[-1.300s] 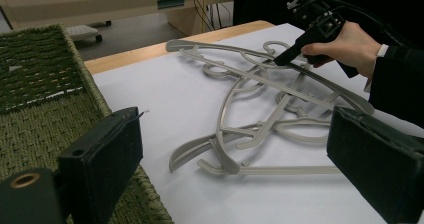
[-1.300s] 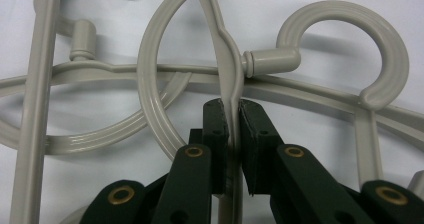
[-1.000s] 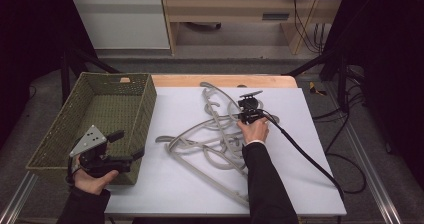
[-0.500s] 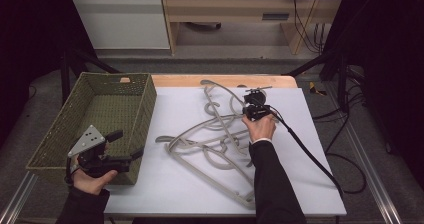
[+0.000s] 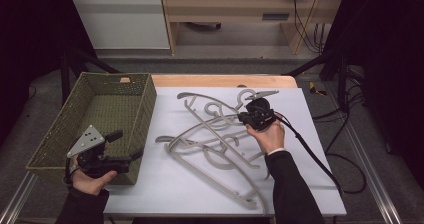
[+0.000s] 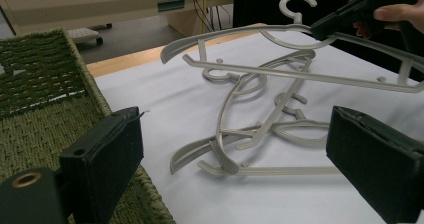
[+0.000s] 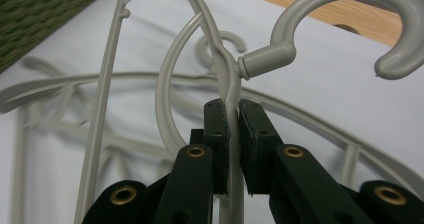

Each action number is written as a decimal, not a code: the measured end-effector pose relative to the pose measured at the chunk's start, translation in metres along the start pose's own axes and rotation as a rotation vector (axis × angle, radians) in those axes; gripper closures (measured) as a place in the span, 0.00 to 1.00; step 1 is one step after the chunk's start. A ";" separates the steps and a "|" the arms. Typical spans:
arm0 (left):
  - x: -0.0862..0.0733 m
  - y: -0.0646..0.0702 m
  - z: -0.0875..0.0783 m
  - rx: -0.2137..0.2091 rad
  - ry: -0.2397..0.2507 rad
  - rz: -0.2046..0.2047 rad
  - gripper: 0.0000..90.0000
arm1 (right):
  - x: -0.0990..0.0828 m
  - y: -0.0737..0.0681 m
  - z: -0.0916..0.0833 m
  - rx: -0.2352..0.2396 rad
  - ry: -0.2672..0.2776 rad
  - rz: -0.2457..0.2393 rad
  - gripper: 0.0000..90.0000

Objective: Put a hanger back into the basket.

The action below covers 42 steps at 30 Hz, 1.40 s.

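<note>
right tool point(image 7: 231, 134) clamped on a grey hanger point(image 7: 227, 79) at its neck, just below the swivel hook point(image 7: 345, 29); pads point(image 7: 220, 129) pressing the thin plastic from both sides. in the high view, same right tool point(image 5: 248, 117) at the far right of the hanger pile point(image 5: 215, 144), held by the right hand point(image 5: 267, 134) over the white bench point(image 5: 165, 184).

gripped hanger lifted at the neck, long axis running from the tool toward the green basket point(image 5: 60, 139), far arm end reaching over the other hangers and, by the look of it, clear of them near the neck though possibly crossed with them lower down. basket to the left of the pile, so the carry probably goes leftward across the bench along that long axis, with snagging on the tangle as the likely risk.

left tool point(image 5: 125, 146) resting over the basket's near right corner, jaws wide apart and holding nothing; nearer the basket, well apart from the gripped hanger.

left gripper view: open pads point(image 6: 107, 154) framing the pile from the side, showing the held hanger point(image 6: 300, 76) raised above the rest, which the high view flattens. right gripper view: exact seat of the grip on the neck, too small to read from above. high view: basket and pile together.
</note>
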<state>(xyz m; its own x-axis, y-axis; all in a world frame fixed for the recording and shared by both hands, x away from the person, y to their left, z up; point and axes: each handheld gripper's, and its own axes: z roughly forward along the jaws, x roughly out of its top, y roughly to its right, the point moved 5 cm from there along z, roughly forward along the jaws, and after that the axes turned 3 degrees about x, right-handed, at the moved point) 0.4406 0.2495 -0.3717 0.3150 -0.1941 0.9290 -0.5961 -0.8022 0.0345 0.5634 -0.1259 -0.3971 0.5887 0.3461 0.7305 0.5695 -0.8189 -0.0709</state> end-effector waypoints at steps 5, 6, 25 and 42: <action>0.005 0.007 -0.003 -0.029 0.000 0.011 0.09 | -0.012 -0.030 -0.024 0.115 0.015 -0.101 0.93; 0.005 0.007 -0.003 -0.029 0.000 0.011 0.09 | -0.012 -0.030 -0.024 0.115 0.015 -0.101 0.93; 0.031 0.066 0.032 -0.223 -0.182 0.206 0.13 | -0.043 -0.087 -0.061 0.371 0.025 -0.299 0.93; 0.026 0.104 0.073 -0.392 -0.346 0.367 0.29 | -0.049 -0.114 -0.067 0.443 -0.001 -0.392 0.93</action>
<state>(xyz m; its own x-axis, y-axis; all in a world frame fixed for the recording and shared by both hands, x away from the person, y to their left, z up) 0.4409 0.1196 -0.3709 0.2202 -0.6409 0.7353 -0.9160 -0.3951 -0.0701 0.4313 -0.0807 -0.3789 0.2868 0.5849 0.7587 0.9297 -0.3608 -0.0733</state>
